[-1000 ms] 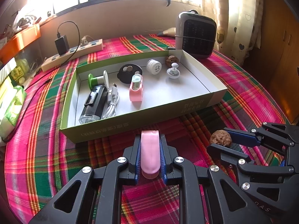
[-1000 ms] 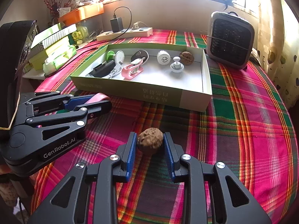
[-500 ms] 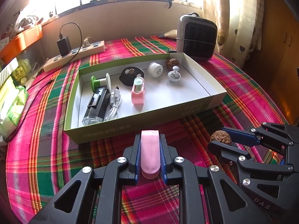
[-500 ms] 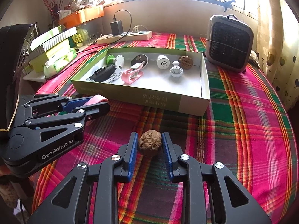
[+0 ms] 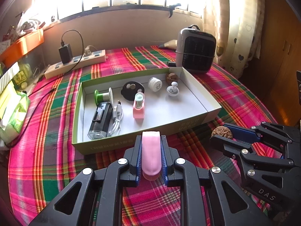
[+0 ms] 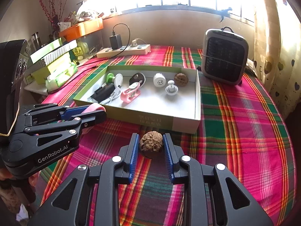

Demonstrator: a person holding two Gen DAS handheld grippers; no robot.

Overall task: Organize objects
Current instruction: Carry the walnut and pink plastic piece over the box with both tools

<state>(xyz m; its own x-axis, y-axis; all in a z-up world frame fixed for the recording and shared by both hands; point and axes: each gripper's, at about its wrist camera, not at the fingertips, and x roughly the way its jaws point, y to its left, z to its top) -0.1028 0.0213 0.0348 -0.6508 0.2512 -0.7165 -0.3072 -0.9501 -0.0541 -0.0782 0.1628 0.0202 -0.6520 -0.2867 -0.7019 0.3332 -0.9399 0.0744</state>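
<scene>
My left gripper (image 5: 151, 141) is shut on a pink oblong piece (image 5: 151, 152) and holds it just in front of the green-edged box (image 5: 105, 146). It also shows in the right wrist view (image 6: 94, 111). My right gripper (image 6: 151, 143) is shut on a brown walnut (image 6: 151, 143), lifted above the plaid cloth near the box's front wall (image 6: 156, 120). The walnut also shows in the left wrist view (image 5: 222, 131). In the box lie a second walnut (image 6: 181, 79), a white knob (image 6: 171, 88), a white cap (image 6: 159, 79), a pink clip (image 6: 130, 93), a black disc, a green spool, a black device and a white cable.
A grey heater (image 6: 224, 56) stands behind the box on the right. A power strip (image 6: 124, 50) with a black charger lies at the back. Green and white packets (image 6: 58, 66) are stacked at the left. The table is covered with a plaid cloth (image 6: 244, 122).
Both grippers have risen and drawn back a little with their loads, so the box looks farther away. The holds are unchanged.
</scene>
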